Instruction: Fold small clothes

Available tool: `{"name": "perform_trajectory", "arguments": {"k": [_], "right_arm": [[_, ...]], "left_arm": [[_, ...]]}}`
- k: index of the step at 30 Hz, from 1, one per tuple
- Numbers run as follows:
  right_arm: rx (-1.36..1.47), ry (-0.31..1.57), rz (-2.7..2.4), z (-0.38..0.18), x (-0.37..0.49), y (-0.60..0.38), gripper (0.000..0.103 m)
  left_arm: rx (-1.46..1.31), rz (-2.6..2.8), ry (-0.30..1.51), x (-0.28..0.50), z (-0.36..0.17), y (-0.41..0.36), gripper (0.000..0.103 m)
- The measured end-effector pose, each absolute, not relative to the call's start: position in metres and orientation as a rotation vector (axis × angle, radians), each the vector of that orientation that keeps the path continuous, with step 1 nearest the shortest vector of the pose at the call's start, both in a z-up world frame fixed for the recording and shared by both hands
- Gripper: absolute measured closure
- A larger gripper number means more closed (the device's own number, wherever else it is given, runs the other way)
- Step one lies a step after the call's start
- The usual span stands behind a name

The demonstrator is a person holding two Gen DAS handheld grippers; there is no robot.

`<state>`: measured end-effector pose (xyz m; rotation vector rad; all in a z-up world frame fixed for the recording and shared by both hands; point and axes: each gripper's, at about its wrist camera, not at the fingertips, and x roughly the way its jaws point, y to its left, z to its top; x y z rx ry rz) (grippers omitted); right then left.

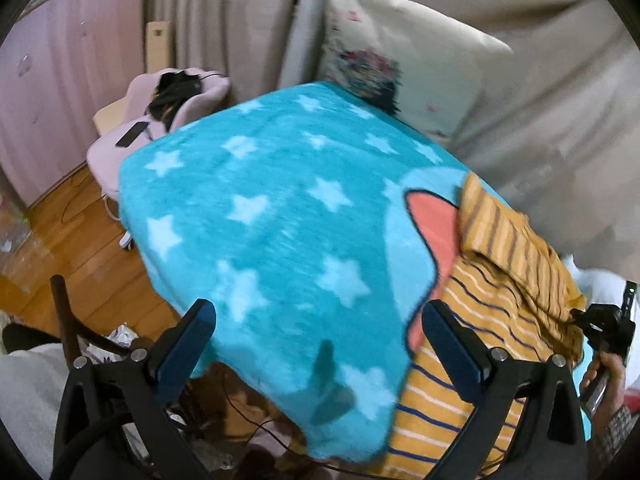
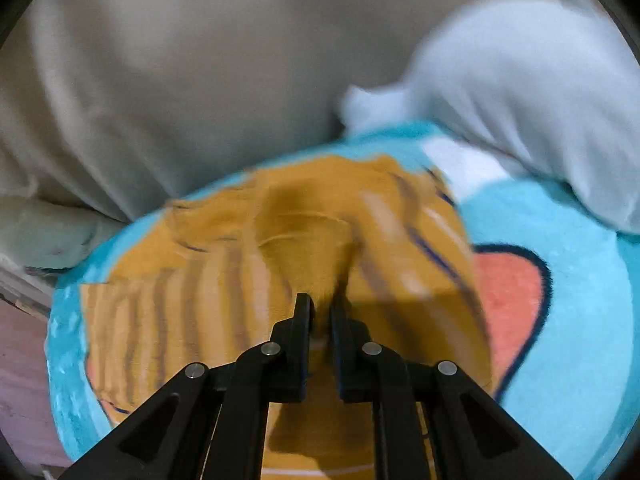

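The left gripper [image 1: 320,344] hangs with fingers [image 1: 188,344] spread wide over a star blanket [image 1: 260,200]; a striped orange shirt [image 1: 480,320] lies just beside.

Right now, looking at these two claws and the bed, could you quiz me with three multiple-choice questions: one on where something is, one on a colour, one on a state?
1. Where does the striped garment lie on the star blanket?
A. On the side nearer the right claw
B. On the side nearer the pink chair
C. On the floor

2. What colour is the garment mainly?
A. Green
B. Mustard yellow
C. Red

3. How do the two claws stand?
A. Both wide open
B. Both shut on cloth
C. Left claw open, right claw pinching the garment

Answers: 1 A, since the left wrist view shows it at the blanket's right edge, away from the pink chair. 2 B, yellow with thin dark and pale stripes. 3 C, the left fingers are spread with nothing between them, while the right ones are close together on a fold.
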<state>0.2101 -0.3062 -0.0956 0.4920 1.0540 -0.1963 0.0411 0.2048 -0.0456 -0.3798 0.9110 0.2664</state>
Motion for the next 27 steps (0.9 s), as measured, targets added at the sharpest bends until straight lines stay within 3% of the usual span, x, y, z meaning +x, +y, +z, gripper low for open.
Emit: {"name": "perform_trajectory", "arguments": {"k": [3,5,7,17,27], "right_arm": [[0.595,1.051,-0.201,-0.094,0.194,-0.326,0.088],[0.554,0.989,-0.203,-0.074,0.178,-0.327,0.06],[0.528,0.962,-0.139,-0.06,0.162,-0.318,0.053],[0.472,1.179,-0.061,-0.108,0.053,-0.337,0.048],[0.71,1.281,0.345,-0.141,-0.019,-0.297,0.045]], "left_arm": [[-0.361,0.234,0.924,0.042,-0.047,0.184,0.0],[-0.354,0.201,0.952,0.045,-0.055,0.167,0.0],[-0.367,0.178,1.0,0.047,-0.07,0.155,0.0],[-0.451,0.147,1.123,0.035,-0.124,0.135,0.0],[-0.565,0.083,1.161,0.015,-0.149,0.128,0.0]]}}
